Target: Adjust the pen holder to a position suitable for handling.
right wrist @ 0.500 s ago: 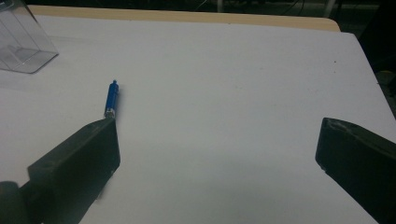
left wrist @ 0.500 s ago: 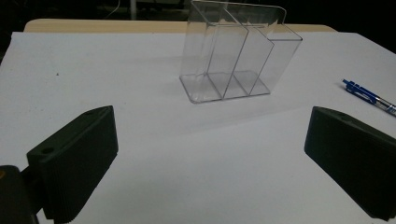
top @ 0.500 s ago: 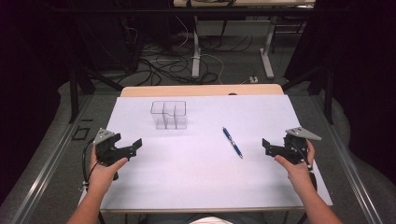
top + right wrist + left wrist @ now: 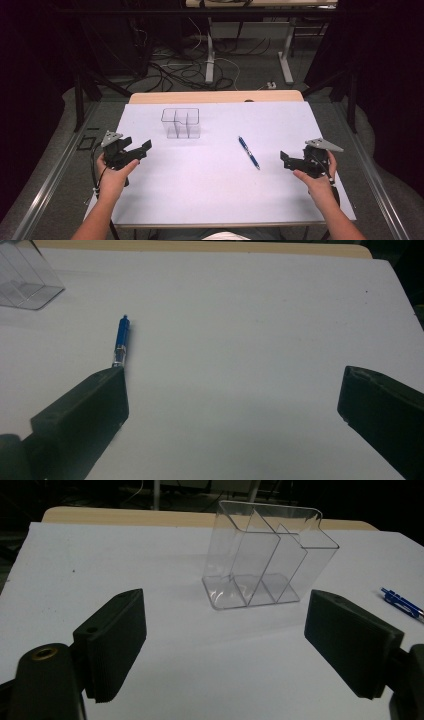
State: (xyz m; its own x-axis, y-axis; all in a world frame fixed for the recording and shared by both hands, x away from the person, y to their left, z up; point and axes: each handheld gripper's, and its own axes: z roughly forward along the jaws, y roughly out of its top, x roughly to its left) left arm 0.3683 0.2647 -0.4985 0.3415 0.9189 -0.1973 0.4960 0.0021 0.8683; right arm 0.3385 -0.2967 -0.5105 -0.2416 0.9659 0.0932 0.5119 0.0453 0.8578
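**Both grippers poised, pen untouched**

Since half a second ago, nothing has moved, so no reach has begun. The left gripper (image 4: 141, 148) and right gripper (image 4: 286, 158) hover with jaws apart, empty. The blue pen (image 4: 249, 152) lies near the right gripper's jaws, clear of them; farther back stands the clear organizer (image 4: 181, 123).

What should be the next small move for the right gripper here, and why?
Probably ease the right gripper toward the blue pen and line its jaws up across the barrel. The jaws stand wide open with nothing between them, and the pen lies flat on the white table, apart from the clear organizer, just ahead of this gripper. The left gripper sits farther from it.
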